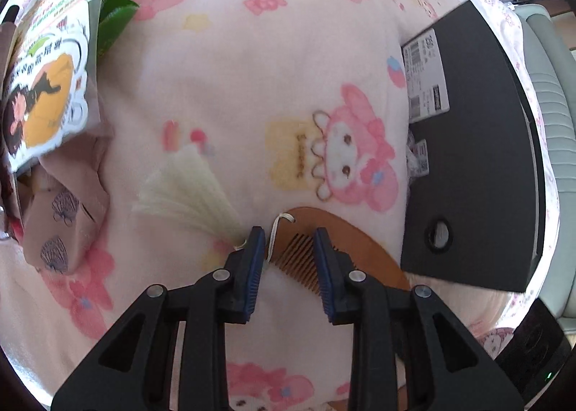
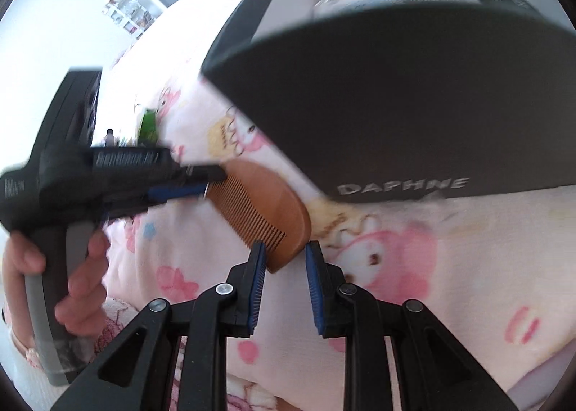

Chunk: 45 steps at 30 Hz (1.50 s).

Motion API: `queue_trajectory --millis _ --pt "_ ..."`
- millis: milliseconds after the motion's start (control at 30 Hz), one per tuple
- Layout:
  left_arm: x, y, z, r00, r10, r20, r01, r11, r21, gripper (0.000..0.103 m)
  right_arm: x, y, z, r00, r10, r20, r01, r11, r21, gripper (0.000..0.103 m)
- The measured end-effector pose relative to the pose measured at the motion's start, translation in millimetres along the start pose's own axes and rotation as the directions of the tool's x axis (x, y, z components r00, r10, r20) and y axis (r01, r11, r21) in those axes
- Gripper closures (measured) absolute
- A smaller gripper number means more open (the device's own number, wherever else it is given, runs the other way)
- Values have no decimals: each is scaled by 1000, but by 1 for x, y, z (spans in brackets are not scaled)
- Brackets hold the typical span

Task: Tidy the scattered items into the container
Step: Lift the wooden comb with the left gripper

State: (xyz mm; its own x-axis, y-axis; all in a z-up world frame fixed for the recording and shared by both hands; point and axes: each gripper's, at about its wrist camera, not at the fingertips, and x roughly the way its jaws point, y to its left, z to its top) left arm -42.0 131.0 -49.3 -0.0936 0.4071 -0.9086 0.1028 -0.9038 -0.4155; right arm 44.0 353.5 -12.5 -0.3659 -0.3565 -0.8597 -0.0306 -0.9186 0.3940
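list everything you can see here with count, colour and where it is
wooden comb: 1, brown, on the blanket beside the box
tassel: 1, cream, tied to the comb's end
box: 1, black, open
blanket: 1, pink cartoon print, under everything
printed packets: count unclear, white and orange, far left
pouch: 1, dusty pink, below the packets
left gripper: 1, black, blue pads, at the comb's tassel end
right gripper: 1, same colours, at the comb's other end
hand: 1, on the left gripper's handle

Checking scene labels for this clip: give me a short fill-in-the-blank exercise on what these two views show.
1. The black box bears the printed word ____.
2. The comb between the left claw's fingers is made of ____.
3. Behind its cartoon print, the blanket is mostly ____.

Missing words: DAPHNE; wood; pink.
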Motion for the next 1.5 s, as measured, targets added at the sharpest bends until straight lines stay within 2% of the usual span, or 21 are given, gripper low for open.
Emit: queue_trajectory --millis 100,167,233,300,400,533,600,667,733,800,867,933,1033,1200,1267,1367,1500 --pt "-3 7 -15 994 -107 -30 106 994 -31 76 -15 -9 1 1000 -13 9 13 1000 -7 84" --pt "-8 15 -14 990 -138 0 138 988 -67 76 -24 -20 3 1000 -31 4 31 1000 1 84" --pt "-13 21 -7 992 -122 46 125 988 -94 76 -24 -24 3 999 -32 -3 32 999 12 84" --pt "-13 20 -2 994 -100 55 104 990 -91 75 -19 -26 3 1000 -7 -19 8 999 36 83" --pt "-8 11 -4 998 -61 31 62 997 -41 75 -12 -24 0 999 22 -41 -20 998 56 83" --pt "-10 1 -17 997 -71 -14 71 997 21 75 -7 -22 -3 999 26 -47 -23 998 62 83" --pt "-11 -2 -26 993 -109 -50 112 993 43 74 -9 -23 -1 999 25 -39 -23 997 69 83" --pt "-13 0 -36 989 -139 -47 140 990 19 71 -17 -24 -2 999 23 -30 -21 997 73 83" --pt "-17 5 -41 992 -127 -9 127 992 -5 71 -25 -23 0 1000 28 -7 -28 997 65 83" --pt "-21 10 -40 992 -126 15 126 992 -29 71 -29 -21 1 1000 0 8 0 999 49 83" --pt "-24 16 -37 990 -138 22 139 989 -58 71 -27 -24 0 1000 -16 0 16 998 56 83" --pt "-25 21 -36 990 -136 27 138 987 -77 70 -22 -28 0 1000 2 -20 0 997 83 83" --pt "-26 22 -36 993 -114 23 115 991 -69 70 -18 -34 4 1000 1 -28 1 997 83 83" --pt "-28 16 -35 996 -91 19 92 995 -27 62 10 -40 7 998 38 -52 -33 994 100 77" --pt "-29 17 -35 996 -90 16 90 996 -24 61 8 -43 7 997 63 -52 -57 993 107 76" --pt "-33 20 -35 996 -88 19 89 996 -24 62 -10 -61 7 988 144 -59 -137 984 113 76" --pt "-38 21 -36 997 -73 27 74 997 -14 62 -13 -59 4 991 117 -57 -112 990 81 76"
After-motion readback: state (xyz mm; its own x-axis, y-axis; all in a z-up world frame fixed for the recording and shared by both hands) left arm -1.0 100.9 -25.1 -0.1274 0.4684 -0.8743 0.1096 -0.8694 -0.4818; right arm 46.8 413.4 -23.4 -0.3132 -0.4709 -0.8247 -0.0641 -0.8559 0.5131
